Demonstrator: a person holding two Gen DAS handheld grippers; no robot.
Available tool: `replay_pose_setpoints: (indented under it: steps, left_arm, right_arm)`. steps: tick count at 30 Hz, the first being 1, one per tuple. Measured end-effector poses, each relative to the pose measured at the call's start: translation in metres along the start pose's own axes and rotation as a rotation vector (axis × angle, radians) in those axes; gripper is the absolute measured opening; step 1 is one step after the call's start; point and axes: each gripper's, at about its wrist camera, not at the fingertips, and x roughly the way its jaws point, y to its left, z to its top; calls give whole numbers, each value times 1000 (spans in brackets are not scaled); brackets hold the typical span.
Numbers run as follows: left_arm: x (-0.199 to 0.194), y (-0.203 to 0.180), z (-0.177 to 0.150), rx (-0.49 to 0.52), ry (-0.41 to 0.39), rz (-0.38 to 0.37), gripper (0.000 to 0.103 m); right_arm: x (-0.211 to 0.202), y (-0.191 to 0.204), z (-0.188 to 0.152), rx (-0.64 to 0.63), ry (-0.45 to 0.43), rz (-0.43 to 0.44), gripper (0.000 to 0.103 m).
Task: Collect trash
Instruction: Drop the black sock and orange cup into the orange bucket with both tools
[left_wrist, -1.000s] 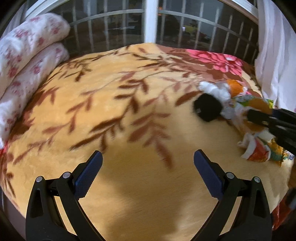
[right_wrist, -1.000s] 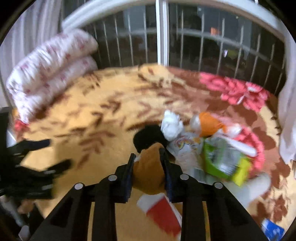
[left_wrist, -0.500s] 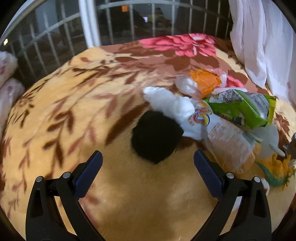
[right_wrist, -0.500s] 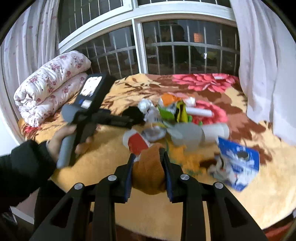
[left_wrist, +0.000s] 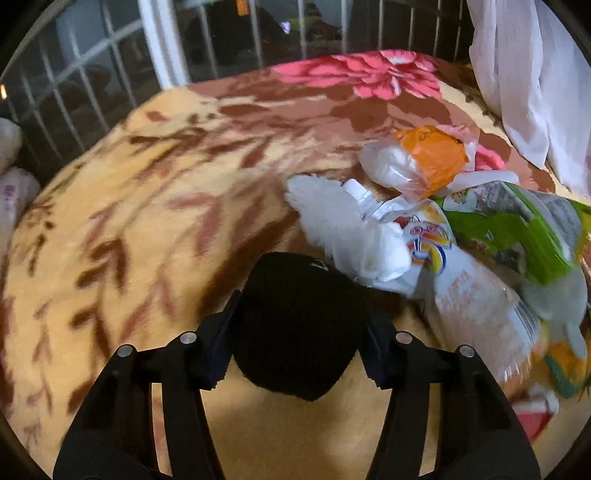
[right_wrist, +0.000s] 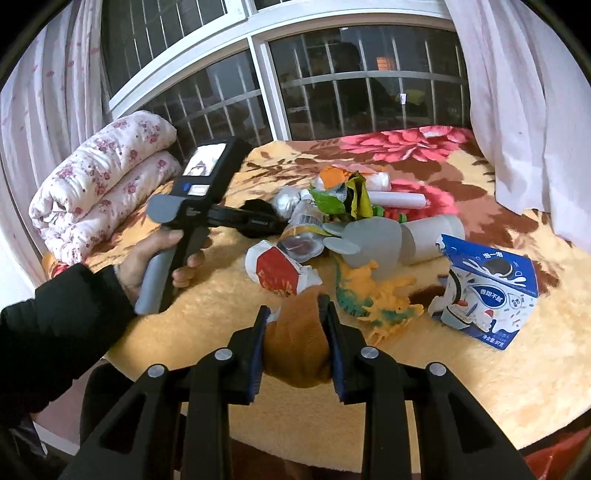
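A heap of trash lies on a yellow floral blanket (left_wrist: 147, 221). My left gripper (left_wrist: 299, 332) is shut on a black soft ball-like object (left_wrist: 299, 325) at the heap's left edge. Beside it are a white tissue wad (left_wrist: 343, 225), a white printed pouch (left_wrist: 443, 266), an orange-and-clear bag (left_wrist: 424, 158) and a green snack bag (left_wrist: 517, 221). My right gripper (right_wrist: 295, 325) is shut on a brown cloth wad (right_wrist: 295, 339), held near the blanket's front edge. The left gripper (right_wrist: 258, 221) also shows in the right wrist view, held in a hand.
In the right wrist view a red-and-white wrapper (right_wrist: 277, 269), a grey cup (right_wrist: 369, 243), a white cylinder (right_wrist: 432, 236), a yellow-green toy dragon (right_wrist: 376, 299) and a blue-white carton (right_wrist: 487, 291) lie on the blanket. A rolled floral quilt (right_wrist: 99, 184) sits left. Barred window behind, white curtain (right_wrist: 535, 110) right.
My left gripper has moved in on the black object and shut on it. My right gripper has drawn back from the heap with the brown wad still in it.
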Motion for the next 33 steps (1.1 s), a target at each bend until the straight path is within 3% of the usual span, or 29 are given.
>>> replay_pose_setpoints:
  steps: [7, 15, 24, 33]
  left_arm:
    - [-84, 22, -52, -53, -61, 28, 55]
    - [-175, -7, -143, -38, -121, -40, 55]
    - [-179, -45, -245, 24, -34, -60, 55]
    - [-120, -68, -318, 67, 203, -126, 55]
  right_arm:
    - [-19, 25, -2, -43, -19, 26, 29]
    - [-41, 64, -44, -88, 53, 70, 29]
    - [-48, 65, -128, -51, 202, 63, 30]
    - [-10, 64, -183, -13, 366, 96, 30]
